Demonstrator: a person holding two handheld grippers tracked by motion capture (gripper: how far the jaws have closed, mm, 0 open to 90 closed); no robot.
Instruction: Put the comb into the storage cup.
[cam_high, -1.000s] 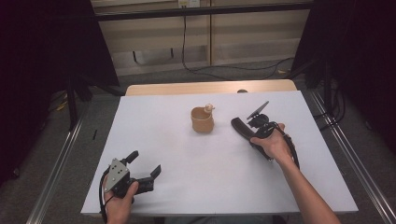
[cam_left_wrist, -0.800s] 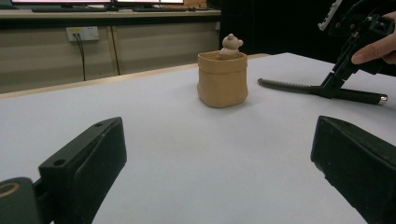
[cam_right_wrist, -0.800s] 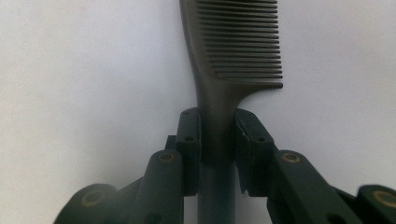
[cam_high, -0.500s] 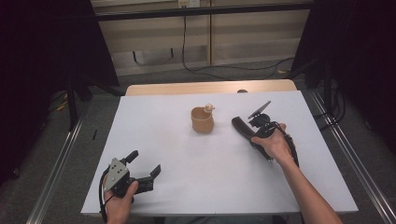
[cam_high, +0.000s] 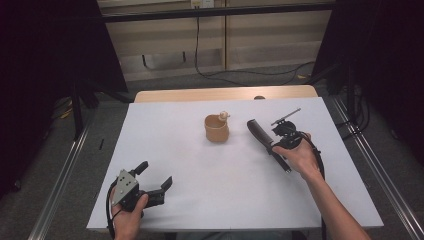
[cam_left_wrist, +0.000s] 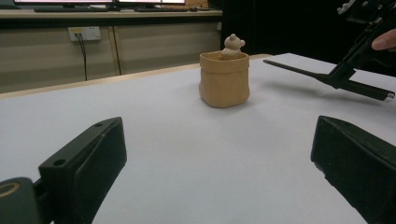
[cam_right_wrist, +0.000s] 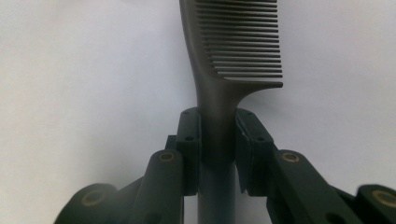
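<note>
A dark grey comb (cam_high: 260, 134) lies low over the white table (cam_high: 210, 200), right of centre, teeth end pointing away from the person. My right gripper (cam_high: 274, 144) is shut on its handle; in the right gripper view both pads (cam_right_wrist: 189, 140) press the handle just below the teeth of the comb (cam_right_wrist: 233, 42). A tan pot (cam_high: 216, 130) with a small bear figure (cam_high: 223, 115) in it stands mid-table, left of the comb. My left gripper (cam_high: 156, 173) rests near the front left edge, jaws wide open and empty, facing the pot (cam_left_wrist: 224, 79) and the comb (cam_left_wrist: 299, 71).
A wooden tabletop edge (cam_high: 225, 94) shows behind the white sheet. Metal rails (cam_high: 60, 175) run along the floor on both sides, and a cable (cam_high: 197, 40) hangs on the back wall. Bare white surface lies between the two grippers.
</note>
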